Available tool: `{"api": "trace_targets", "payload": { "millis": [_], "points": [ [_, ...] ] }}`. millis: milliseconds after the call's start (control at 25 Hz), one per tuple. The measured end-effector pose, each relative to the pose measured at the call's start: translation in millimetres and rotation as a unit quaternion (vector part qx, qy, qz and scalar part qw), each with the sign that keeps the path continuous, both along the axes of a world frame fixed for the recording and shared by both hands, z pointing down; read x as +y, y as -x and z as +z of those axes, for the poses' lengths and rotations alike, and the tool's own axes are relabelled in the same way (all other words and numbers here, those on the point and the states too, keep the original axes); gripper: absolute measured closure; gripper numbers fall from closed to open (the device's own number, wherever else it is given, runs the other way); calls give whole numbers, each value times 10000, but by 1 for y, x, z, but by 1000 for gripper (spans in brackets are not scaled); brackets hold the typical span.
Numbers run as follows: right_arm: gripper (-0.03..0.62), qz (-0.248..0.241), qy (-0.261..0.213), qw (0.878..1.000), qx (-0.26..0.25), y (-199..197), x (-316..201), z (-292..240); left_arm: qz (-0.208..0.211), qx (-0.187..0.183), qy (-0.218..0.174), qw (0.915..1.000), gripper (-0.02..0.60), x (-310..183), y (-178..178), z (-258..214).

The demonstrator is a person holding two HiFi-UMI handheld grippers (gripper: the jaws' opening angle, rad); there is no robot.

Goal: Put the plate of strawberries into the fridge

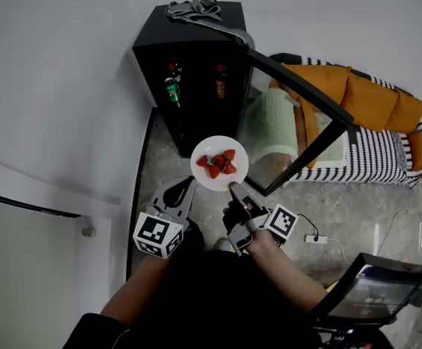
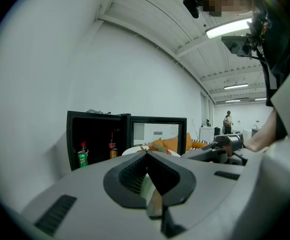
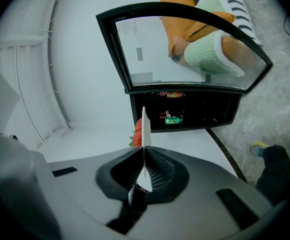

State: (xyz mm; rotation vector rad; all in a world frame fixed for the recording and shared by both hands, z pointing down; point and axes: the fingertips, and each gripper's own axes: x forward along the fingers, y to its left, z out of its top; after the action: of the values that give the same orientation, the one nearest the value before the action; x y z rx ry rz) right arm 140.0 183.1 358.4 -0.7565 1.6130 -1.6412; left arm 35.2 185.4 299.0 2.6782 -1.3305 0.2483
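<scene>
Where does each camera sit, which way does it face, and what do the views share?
Head view: on the person's head, looking down at plate of strawberries and open fridge; both arms, left gripper, right gripper show.
Left gripper view: on that gripper, level, facing the fridge; its closed jaws show.
Right gripper view: on that gripper, rolled sideways, facing the fridge; jaws clamp the plate.
All share plate, fridge.

I am looking down on a grey marbled stone floor (image 1: 356, 209) that is running up to a plain white wall (image 1: 65, 86). A black-and-white striped sofa (image 1: 375, 158) is carrying orange cushions (image 1: 371, 100) at my right. Overhead, a long white ceiling strip light (image 2: 227, 28) is glowing.
</scene>
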Motion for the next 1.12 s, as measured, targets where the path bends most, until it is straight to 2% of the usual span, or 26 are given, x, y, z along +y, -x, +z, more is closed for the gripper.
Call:
{"api": "trace_targets", "payload": {
  "millis": [320,680,880,1120],
  "points": [
    [580,-23,-76,10000,-33,3,0,-7,-31,66,-129,9999,597,2,5,-9],
    [579,36,29,9999,-159,0,1,-5,15,11,-56,10000,597,3,1,-10],
    [579,249,113,9996,-57,36,-36,11,236,94,-11,9997,597,-41,39,4],
    [579,461,261,9985,-109,49,-69,20,430,159,62,9989,596,-81,52,10]
  ]
}}
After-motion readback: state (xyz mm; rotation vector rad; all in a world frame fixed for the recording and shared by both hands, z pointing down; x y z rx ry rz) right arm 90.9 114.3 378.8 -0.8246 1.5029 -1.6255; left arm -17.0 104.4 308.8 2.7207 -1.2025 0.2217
